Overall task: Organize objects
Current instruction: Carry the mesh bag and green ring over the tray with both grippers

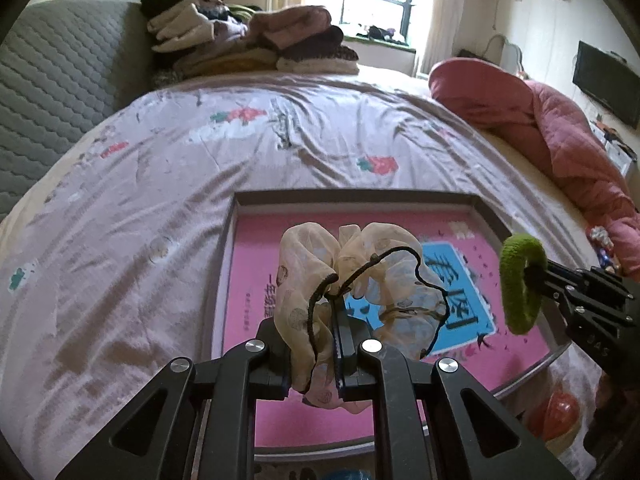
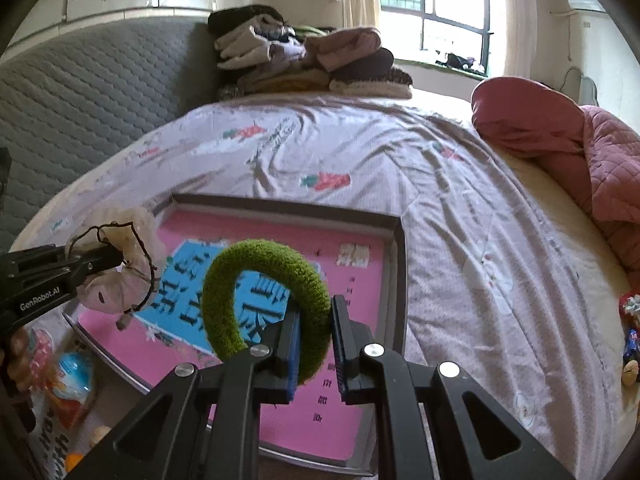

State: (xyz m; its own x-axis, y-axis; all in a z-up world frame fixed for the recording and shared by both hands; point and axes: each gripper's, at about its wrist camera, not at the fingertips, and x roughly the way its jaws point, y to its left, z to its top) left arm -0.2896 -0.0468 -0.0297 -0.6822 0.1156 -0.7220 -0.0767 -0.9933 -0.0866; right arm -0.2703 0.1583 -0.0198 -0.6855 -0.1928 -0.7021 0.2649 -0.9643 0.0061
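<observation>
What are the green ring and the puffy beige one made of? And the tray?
The green hair tie looks like fuzzy terry or chenille cloth: its surface is nubby and matte. The beige scrunchie seems thin, sheer fabric, maybe chiffon, since it gathers in see-through ruffles; thin black cords are clamped with it. The tray has a smooth gray rim, probably plastic or metal, around a glossy pink printed base.

Sheer cream scrunchie (image 1: 360,280) with black cord, fuzzy green hair tie (image 2: 266,300), both held above pink-lined tray (image 1: 352,200).

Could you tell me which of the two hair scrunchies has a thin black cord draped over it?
The sheer beige scrunchie in the left gripper; the fuzzy green scrunchie carries none.
</observation>
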